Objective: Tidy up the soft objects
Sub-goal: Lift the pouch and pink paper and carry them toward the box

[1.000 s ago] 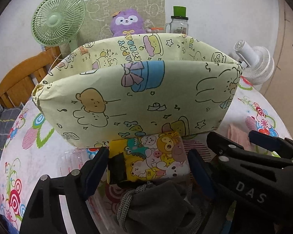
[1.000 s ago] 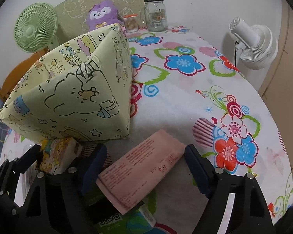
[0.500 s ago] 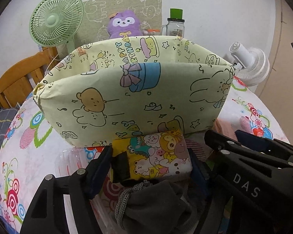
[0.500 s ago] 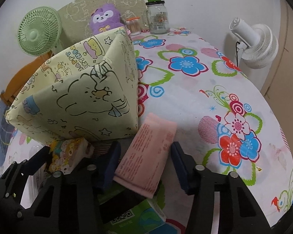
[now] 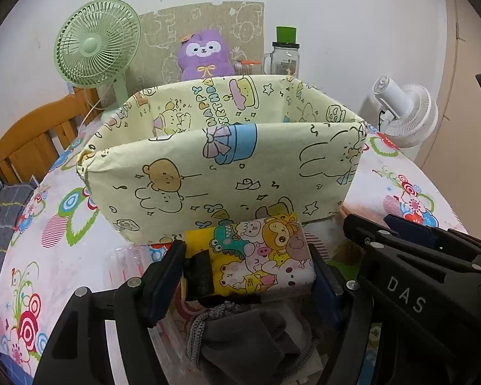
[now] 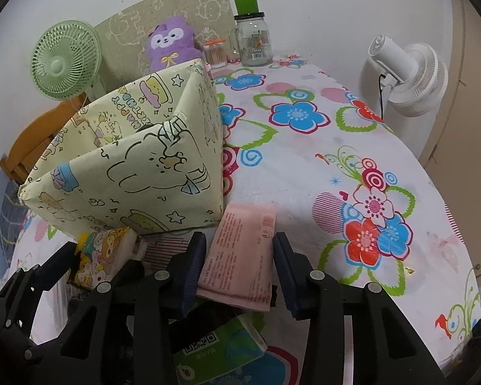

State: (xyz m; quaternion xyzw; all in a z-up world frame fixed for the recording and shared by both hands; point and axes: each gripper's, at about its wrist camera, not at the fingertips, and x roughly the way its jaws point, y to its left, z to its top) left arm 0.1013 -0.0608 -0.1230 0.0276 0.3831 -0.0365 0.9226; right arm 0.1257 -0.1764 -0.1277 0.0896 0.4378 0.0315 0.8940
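A table under a white cloth printed with bright flowers (image 6: 304,173) fills the scene; its right half lies bare and open out to the curved right edge, where a white desk fan (image 6: 410,73) stands beyond the rim. On the left half sits a pale-yellow fabric storage box with cartoon animals (image 5: 227,166), open at the top, its near wall just behind both grippers and its right corner close to the pink pack. Along the far edge, by the wall, stand a green mesh fan (image 5: 96,54), a purple plush toy (image 5: 205,57) and a glass jar with a green lid (image 6: 251,41). The left gripper (image 5: 247,266) has both pads pressed on a yellow tissue pack printed with cartoon animals (image 5: 259,253), held just in front of the box's near wall. The right gripper (image 6: 239,256) is closing around a flat pink tissue pack (image 6: 240,256); its right pad appears just clear of the pack's edge. A grey drawstring pouch (image 5: 240,337) lies below the left gripper, and a green tissue pack (image 6: 218,349) lies under the right one.
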